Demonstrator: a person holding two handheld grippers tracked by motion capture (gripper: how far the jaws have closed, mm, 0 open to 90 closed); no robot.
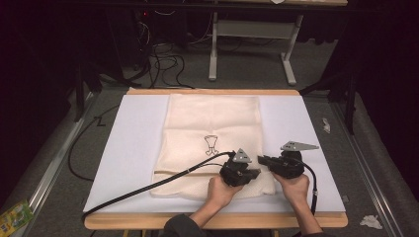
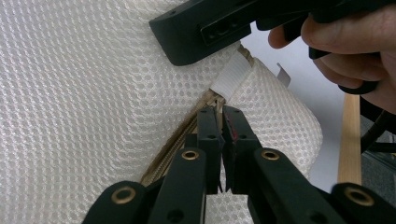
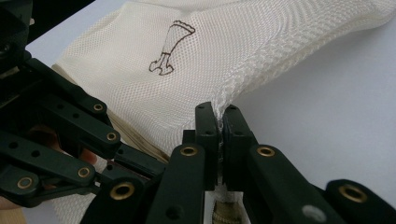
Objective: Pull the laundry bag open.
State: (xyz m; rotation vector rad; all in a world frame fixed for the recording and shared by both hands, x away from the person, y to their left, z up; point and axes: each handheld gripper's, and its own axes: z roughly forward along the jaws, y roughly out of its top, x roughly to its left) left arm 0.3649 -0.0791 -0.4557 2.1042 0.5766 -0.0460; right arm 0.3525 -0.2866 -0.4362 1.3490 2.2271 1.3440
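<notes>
The mesh bag (image 1: 212,143) lies flat ahead of me, its near right corner pinched by both my tools: my left gripper (image 2: 222,135) is clamped on the zipper end there, my right gripper (image 3: 219,126) on the mesh edge just beside it. My hands sit low and close together, jaws nearly touching. Under it is a white sheet (image 1: 128,148) on a wooden table (image 1: 148,221), with grey carpet beyond.

The bag (image 1: 212,143) is cream open-weave mesh cloth, rough; the table's sheet (image 1: 133,148) looks matt white paper; its edge (image 1: 148,221) is wood.
</notes>
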